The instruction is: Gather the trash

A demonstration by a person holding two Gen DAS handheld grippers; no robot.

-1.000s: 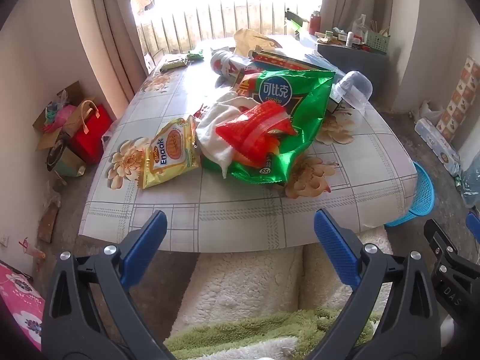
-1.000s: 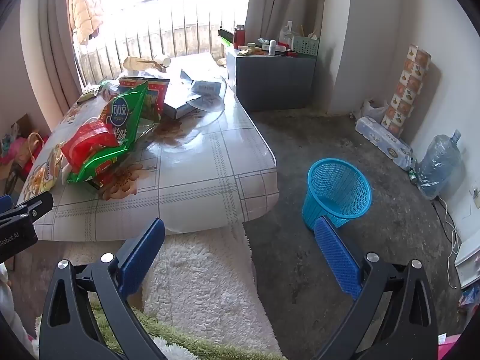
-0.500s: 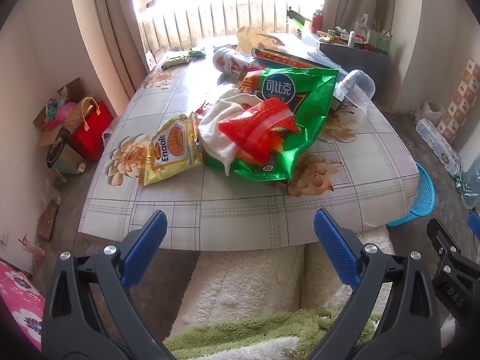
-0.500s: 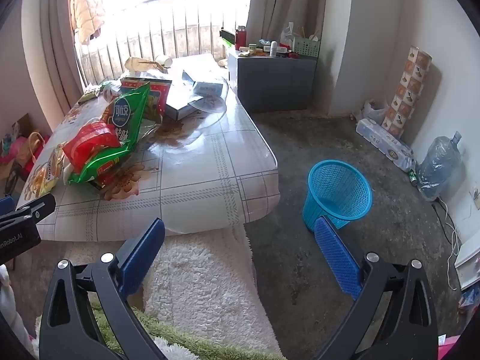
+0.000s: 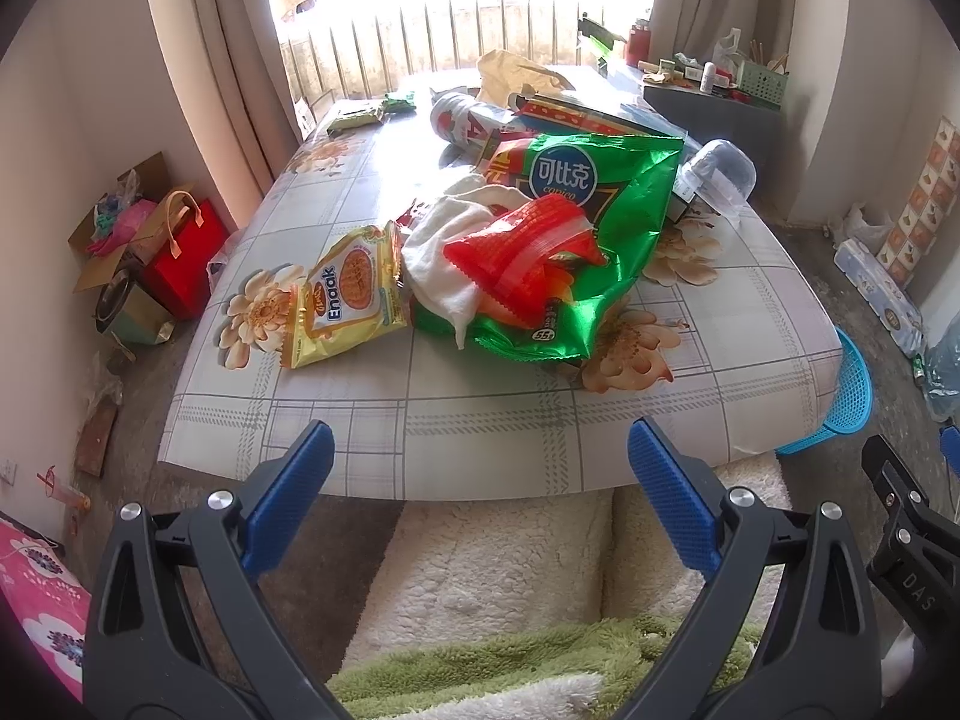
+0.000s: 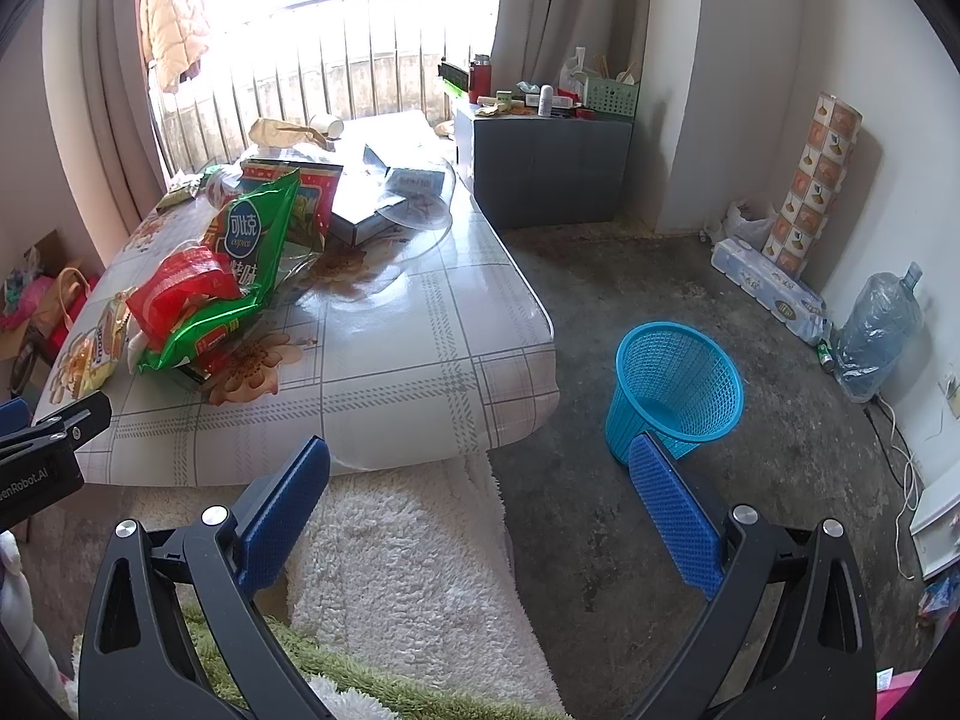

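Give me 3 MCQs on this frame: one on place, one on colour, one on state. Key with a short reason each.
1. Where does the mesh basket stand?
A. On the table
B. On the floor, to the right of the table
C. On the grey cabinet

2. What colour is the Enaak packet?
A. Yellow
B. Purple
C. Black

3. What state is the left gripper in?
A. Shut on the green chip bag
B. Shut on the white cloth
C. Open, holding nothing

Key: B, the basket sits on bare concrete beside the table. A, the packet is yellow with an orange biscuit picture. C, its blue fingers are spread apart short of the table edge, away from the green chip bag and white cloth.
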